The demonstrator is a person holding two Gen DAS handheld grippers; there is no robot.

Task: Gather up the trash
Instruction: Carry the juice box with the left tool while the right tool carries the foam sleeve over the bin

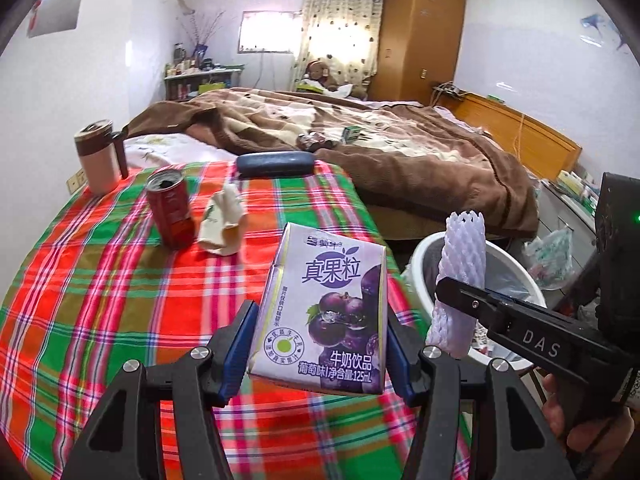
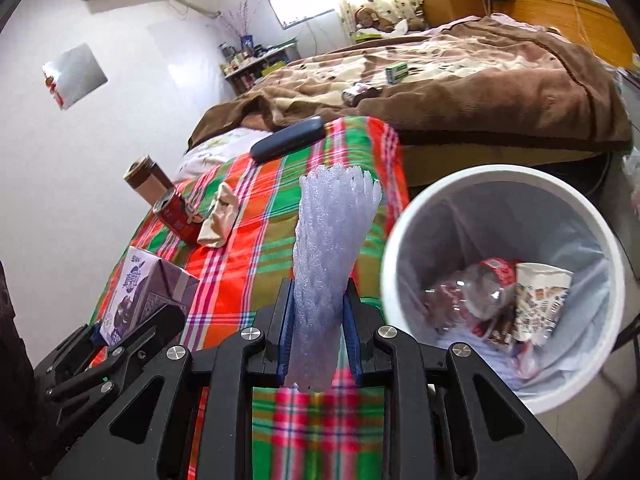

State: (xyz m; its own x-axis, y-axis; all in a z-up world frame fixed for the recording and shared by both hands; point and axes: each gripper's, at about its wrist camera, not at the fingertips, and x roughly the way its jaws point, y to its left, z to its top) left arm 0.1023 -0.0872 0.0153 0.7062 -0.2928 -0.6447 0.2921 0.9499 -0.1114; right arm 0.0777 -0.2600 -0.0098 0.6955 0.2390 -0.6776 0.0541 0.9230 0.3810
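Two hand-held grippers clamp boxy purple carton [image 1: 324,312] and foam netting [image 2: 328,264].

Purple milk carton [image 1: 324,312]; white foam net [image 2: 332,268]; red-green plaid cloth [image 1: 120,280].

Plaid-covered table [image 1: 120,280] with can [image 1: 170,208], crumpled tissue [image 1: 224,220], mug [image 1: 98,156], case [image 1: 274,164].

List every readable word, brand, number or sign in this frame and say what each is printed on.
"真果粒": front of the purple milk carton held in the left hand-held gripper.
"牛奶饮品": same carton, lower front.
"葡萄味 净含量:125mL": carton's bottom line.
"DAS": finger of the right hand-held gripper, which holds the white foam net.
Too small or blurred: carton's top logo, side text and round seal; red can; wrappers in the white bin.
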